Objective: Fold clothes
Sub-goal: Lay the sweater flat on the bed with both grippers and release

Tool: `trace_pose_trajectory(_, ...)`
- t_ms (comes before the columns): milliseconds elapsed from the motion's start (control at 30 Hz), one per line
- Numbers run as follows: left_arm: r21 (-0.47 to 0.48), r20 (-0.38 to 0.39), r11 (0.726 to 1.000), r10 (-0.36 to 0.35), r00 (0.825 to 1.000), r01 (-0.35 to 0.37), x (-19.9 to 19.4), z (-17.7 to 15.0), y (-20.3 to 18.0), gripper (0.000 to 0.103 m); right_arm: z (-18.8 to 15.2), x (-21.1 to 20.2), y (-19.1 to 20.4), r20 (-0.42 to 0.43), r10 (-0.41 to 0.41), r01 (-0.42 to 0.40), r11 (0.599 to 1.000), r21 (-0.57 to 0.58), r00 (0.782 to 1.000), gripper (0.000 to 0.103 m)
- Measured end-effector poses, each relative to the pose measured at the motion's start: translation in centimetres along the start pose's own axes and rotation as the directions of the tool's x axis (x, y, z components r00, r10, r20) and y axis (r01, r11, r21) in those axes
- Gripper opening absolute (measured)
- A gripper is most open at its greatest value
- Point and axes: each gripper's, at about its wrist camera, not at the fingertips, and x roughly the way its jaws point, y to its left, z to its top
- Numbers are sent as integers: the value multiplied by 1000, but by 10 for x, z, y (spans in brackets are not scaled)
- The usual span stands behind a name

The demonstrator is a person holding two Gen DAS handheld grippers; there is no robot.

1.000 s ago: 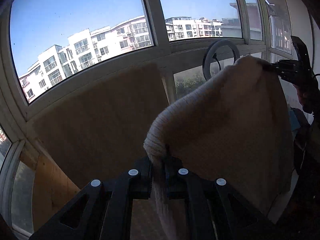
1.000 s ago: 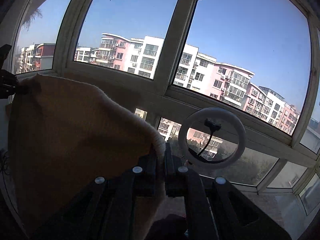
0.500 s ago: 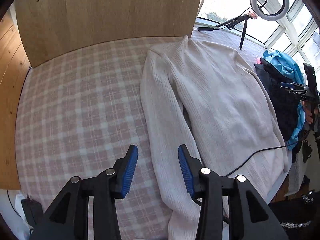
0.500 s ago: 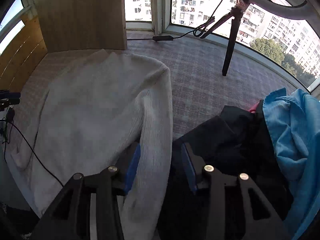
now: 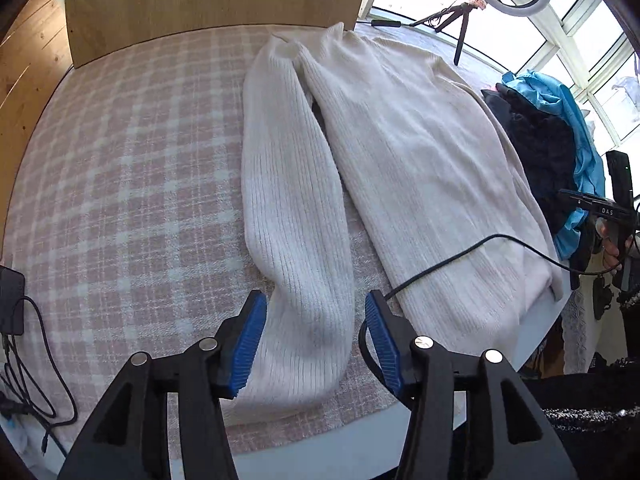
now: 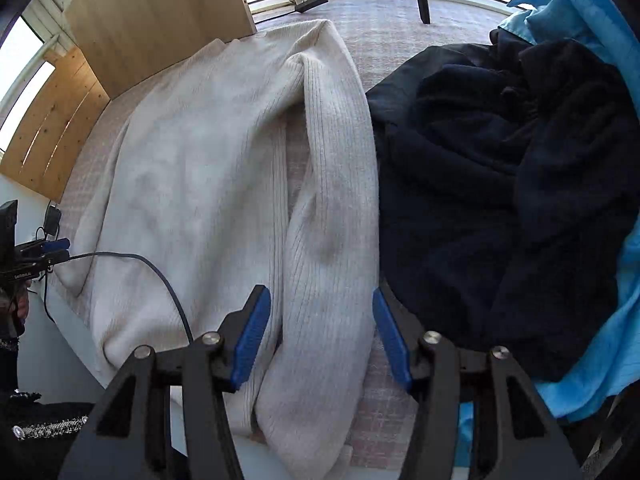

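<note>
Moments earlier held aloft, the sweater [image 5: 420, 152] lay flat on the counter [image 5: 132, 184], both tongs [image 5: 314, 340] [image 6: 320, 336] spread apart, ready for folding.

Sweater [image 5: 420, 168] flat on tablecloth [image 5: 132, 168]; clothes pile [image 6: 520, 184] right of it.

One readable mark: white letters "DAS" on the black body of the right gripper [image 5: 600, 210], seen at the right edge of the left wrist view. In the right wrist view the left gripper [image 6: 34, 266] carries a small pale label at the left edge, too small and blurred to read. No other lettering, numbers or signs legible.
</note>
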Motion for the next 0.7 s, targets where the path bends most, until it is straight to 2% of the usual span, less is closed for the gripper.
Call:
trace_pose_trajectory(33, -1, 22, 1000, -6, 1000, 6, -16, -1, 1, 55, -1, -17, -2, 33, 14, -14, 1000, 2, 999, 53)
trace_pose_trajectory(100, 21, 41, 999, 33, 999, -34, -25, -3, -1, 68, -4, -50, -8, 104, 54, -55, 998, 4, 993, 53)
trace_pose_trajectory(167, 44, 15, 998, 52, 999, -52, -12, -10, -4, 69, -3, -55, -9, 128, 7, -5, 1000, -17, 992, 62)
trace_pose_trajectory(200, 48, -8, 998, 50, 999, -50, 0, -12, -5, 69, -2, -51, -8, 125, -29, 33, 999, -31, 992, 62)
trace_pose_trajectory(300, 71, -93, 996, 52, 994, -46, 32, -25, -11, 69, -1, -12, -1, 40, -99, 102, 991, -81, 994, 62)
trace_pose_trajectory(400, 129, -122, 987, 111, 986, -95, 53, -34, -21, 69, -15, 18, 1, -60, -78, 71, 992, -105, 995, 62)
trace_pose_trajectory(433, 138, -127, 984, 133, 983, -115, 57, -35, -21, 68, -18, 26, 4, -74, -95, 86, 989, -118, 993, 62)
trace_pose_trajectory(467, 145, -132, 980, 154, 979, -135, 61, -36, -20, 63, -20, 34, 5, -86, -125, 113, 985, -132, 988, 62)
trace_pose_trajectory(533, 138, -136, 984, 129, 982, -110, 63, -35, -17, 49, -23, 47, 8, -110, -171, 153, 975, -161, 979, 62)
trace_pose_trajectory(567, 138, -128, 986, 117, 985, -99, 62, -34, -15, 37, -24, 51, 9, -117, -177, 156, 973, -172, 977, 62)
trace_pose_trajectory(633, 132, -108, 988, 91, 990, -77, 58, -33, -11, 23, -24, 55, 10, -125, -161, 137, 974, -181, 979, 60)
trace_pose_trajectory(667, 115, -96, 992, 67, 993, -56, 55, -32, -8, 9, -24, 55, 9, -122, -142, 119, 977, -179, 982, 49)
trace_pose_trajectory(700, 96, -84, 995, 41, 996, -33, 51, -31, -3, 8, -23, 54, 8, -123, -109, 87, 982, -170, 986, 36)
